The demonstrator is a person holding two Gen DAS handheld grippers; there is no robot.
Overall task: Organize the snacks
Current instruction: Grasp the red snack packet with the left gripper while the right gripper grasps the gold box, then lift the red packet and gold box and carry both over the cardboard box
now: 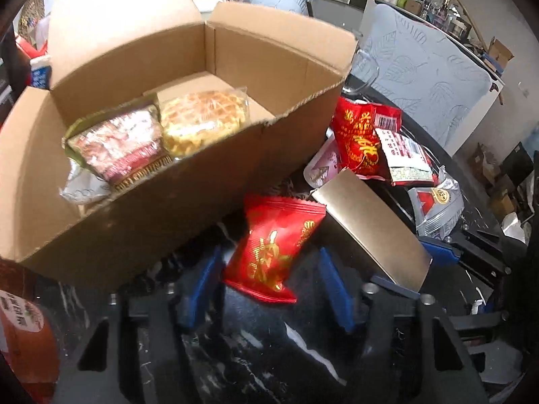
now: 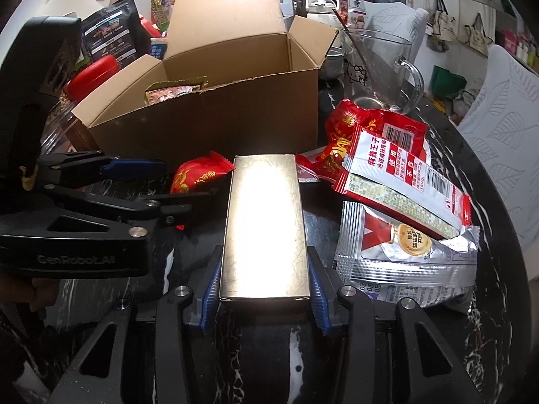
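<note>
An open cardboard box (image 1: 296,134) holds a waffle pack (image 1: 202,121) and a pink foil pack (image 1: 118,148). In front of it, a small red snack packet (image 1: 273,249) sits between the blue pads of my left gripper (image 1: 269,252), which are shut on its sides. The right wrist view shows that left gripper (image 2: 175,183) from the side, with the red packet (image 2: 198,178) low by the box wall (image 2: 219,124). My right gripper (image 2: 264,259) is shut on the near end of a long gold box (image 2: 266,215), which lies on the dark marble table (image 2: 262,343).
Loose snack packs lie right of the gold box: a red bag (image 2: 367,124), a red-and-white strip pack (image 2: 404,181) and a silver pack (image 2: 404,256). A glass mug (image 2: 377,70) stands behind them. Jars and bags crowd the left of the cardboard box (image 2: 111,40).
</note>
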